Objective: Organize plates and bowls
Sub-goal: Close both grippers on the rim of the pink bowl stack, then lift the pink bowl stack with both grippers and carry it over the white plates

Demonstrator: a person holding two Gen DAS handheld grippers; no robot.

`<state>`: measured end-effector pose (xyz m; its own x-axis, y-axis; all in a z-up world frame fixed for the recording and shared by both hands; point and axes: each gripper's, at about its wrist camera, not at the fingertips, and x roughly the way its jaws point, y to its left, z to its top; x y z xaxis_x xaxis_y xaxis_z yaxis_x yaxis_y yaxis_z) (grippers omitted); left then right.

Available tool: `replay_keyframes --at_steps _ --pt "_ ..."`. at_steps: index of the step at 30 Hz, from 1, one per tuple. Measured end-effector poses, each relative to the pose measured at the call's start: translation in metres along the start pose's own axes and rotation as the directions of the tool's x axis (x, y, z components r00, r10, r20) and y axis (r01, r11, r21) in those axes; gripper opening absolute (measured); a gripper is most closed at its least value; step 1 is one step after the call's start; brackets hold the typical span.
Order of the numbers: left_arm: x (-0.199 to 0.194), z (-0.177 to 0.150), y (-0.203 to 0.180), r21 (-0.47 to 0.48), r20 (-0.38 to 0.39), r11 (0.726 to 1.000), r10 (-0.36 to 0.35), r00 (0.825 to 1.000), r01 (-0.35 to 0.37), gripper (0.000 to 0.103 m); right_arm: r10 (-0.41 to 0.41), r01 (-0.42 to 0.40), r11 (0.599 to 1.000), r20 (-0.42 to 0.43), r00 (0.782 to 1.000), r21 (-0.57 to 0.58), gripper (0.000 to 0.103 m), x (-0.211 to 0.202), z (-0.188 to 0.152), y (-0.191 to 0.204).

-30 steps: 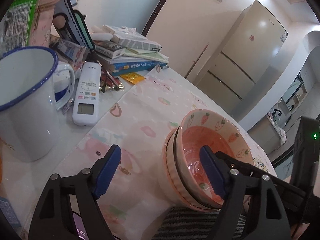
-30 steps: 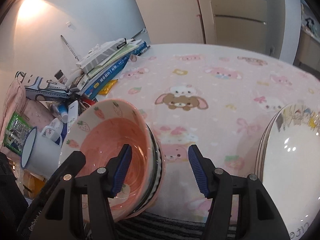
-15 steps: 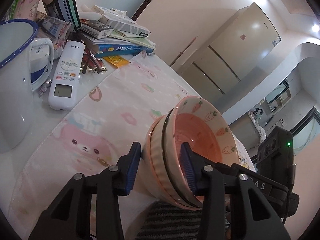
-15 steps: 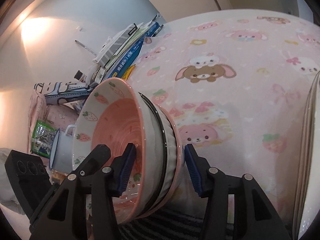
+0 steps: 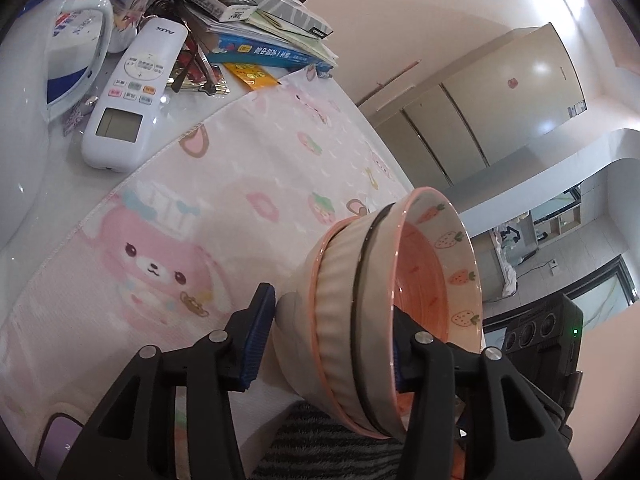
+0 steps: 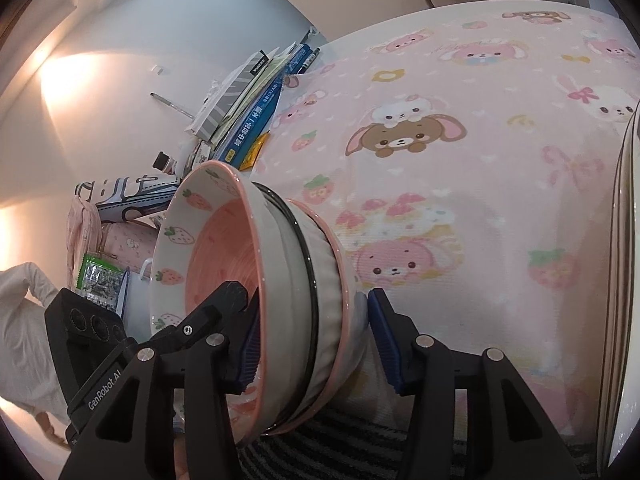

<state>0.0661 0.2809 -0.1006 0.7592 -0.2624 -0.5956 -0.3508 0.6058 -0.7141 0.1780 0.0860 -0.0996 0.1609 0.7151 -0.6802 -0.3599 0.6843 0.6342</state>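
A stack of three nested bowls (image 5: 340, 276), the inner one pink with strawberries, hangs tilted on its side over the pink tablecloth (image 5: 240, 152). My left gripper (image 5: 332, 332) straddles its wall, one blue pad against the foot and the other inside the top bowl. Its jaws are opening, with the stack between them and the pads touching it. On the opposite side of the bowl stack (image 6: 288, 264), my right gripper (image 6: 314, 304) is shut the same way, one pad inside and one on the base. A pile of white plates (image 6: 624, 240) shows at the right edge.
A white remote (image 5: 132, 92), an enamel mug (image 5: 36, 128) and a heap of books (image 5: 272, 52) crowd the table's left side. A striped cloth (image 5: 332, 440) lies below the bowls. A person's pale sleeve (image 6: 20, 320) is at the far left.
My left jaws went from wide apart to clamped around the bowl stack's wall. The stack has tipped further onto its side, and both grippers have sunk and rolled with it.
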Motion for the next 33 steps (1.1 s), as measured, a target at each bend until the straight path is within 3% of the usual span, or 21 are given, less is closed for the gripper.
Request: replay_keyframes --at_steps 3,5,11,23,33 --pt "0.009 -0.001 0.017 -0.101 -0.065 0.990 -0.101 0.993 0.095 0.057 0.056 -0.055 0.996 -0.024 0.998 0.065 0.055 0.004 0.000 -0.010" --pt "0.008 -0.002 0.017 -0.095 -0.060 0.991 -0.103 0.993 0.097 0.056 0.069 -0.067 0.994 -0.019 0.997 0.081 0.054 0.004 0.000 -0.012" --pt "0.004 -0.005 0.011 -0.069 -0.045 0.997 -0.050 0.998 0.046 0.047 0.068 -0.068 0.993 0.002 0.998 0.096 0.053 0.002 -0.001 -0.012" --pt "-0.002 -0.008 -0.023 0.072 -0.008 0.994 0.078 0.997 -0.077 0.047 0.090 -0.087 0.986 -0.015 0.996 0.142 0.052 -0.011 0.004 -0.012" --pt "-0.016 -0.006 -0.064 0.128 0.012 0.991 0.031 0.999 -0.032 0.047 0.101 -0.107 0.985 0.046 0.994 0.138 0.052 -0.060 0.013 -0.006"
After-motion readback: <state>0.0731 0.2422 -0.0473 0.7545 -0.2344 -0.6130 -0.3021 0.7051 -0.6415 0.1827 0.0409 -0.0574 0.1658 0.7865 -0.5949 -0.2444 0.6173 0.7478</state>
